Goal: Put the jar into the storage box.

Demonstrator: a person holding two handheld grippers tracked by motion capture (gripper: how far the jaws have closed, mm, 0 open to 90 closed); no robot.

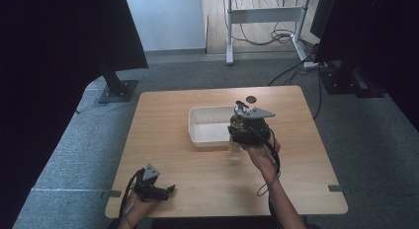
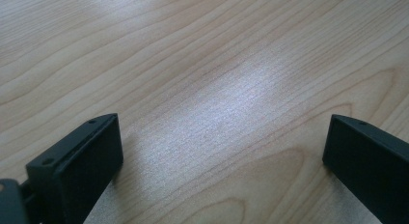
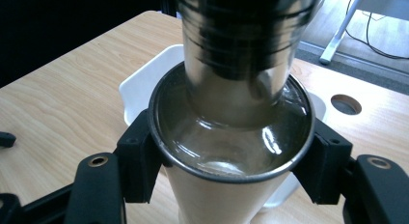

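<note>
while right tool (image 3: 231, 156) clamps it | bottle (image 3: 231, 137): clear glass, metal cap | left tool (image 2: 222, 156): apart

A light wooden table (image 1: 168, 155) is standing on grey carpet (image 1: 69, 155). 1 round cable hole (image 1: 251, 98) is showing near its far edge. 2 dark stand bases (image 1: 117, 91) are sitting on the floor beyond. A white desk frame (image 1: 264, 14) is standing behind, with cables (image 1: 276, 36) lying beneath.
</note>
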